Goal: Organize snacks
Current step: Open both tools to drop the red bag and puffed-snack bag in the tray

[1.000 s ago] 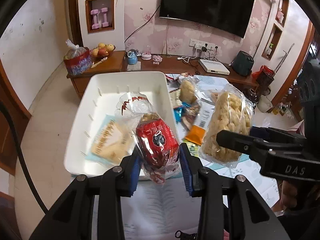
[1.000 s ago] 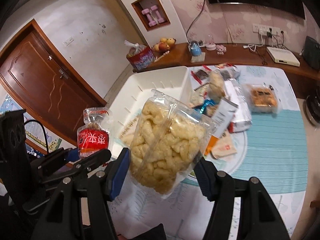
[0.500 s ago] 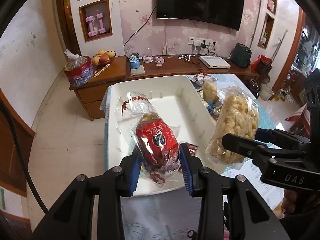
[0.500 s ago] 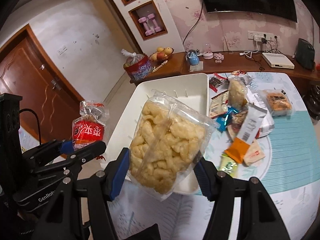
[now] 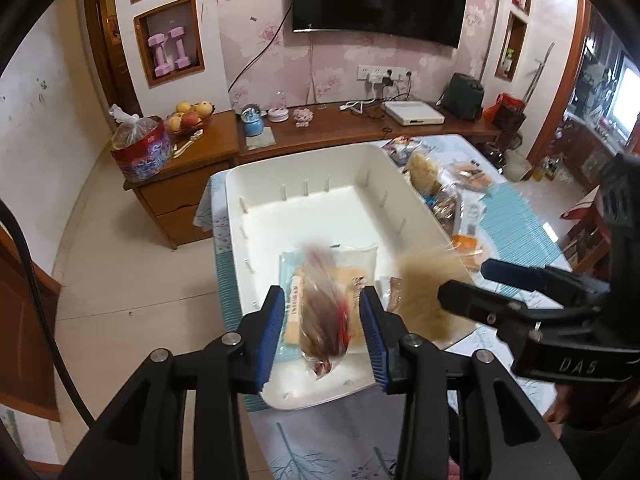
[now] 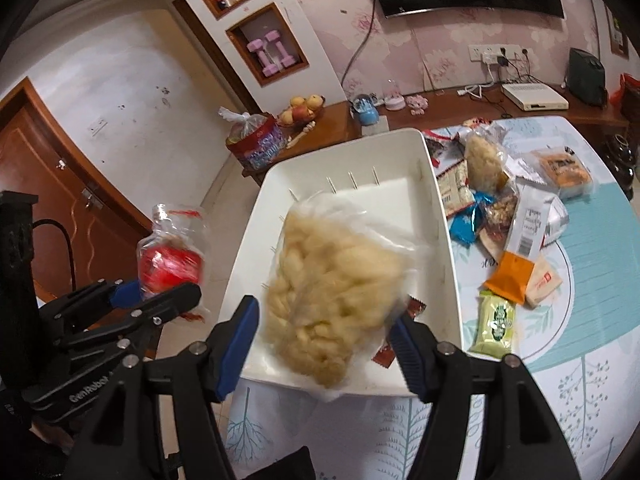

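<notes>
Snack bags [image 6: 336, 284] blur between both opening grippers [image 5: 322, 326] above the white bin [image 5: 320, 196].

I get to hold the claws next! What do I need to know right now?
Left claw: jaws just opened; the red snack bag, blurred, sits between them with gaps to both pads.
Right claw: jaws just opened too; the puffed snack bag looks let go.
Both are above the white bin.
Done: a flat cracker pack lies inside.
Left: the loose snacks on the table.
</notes>
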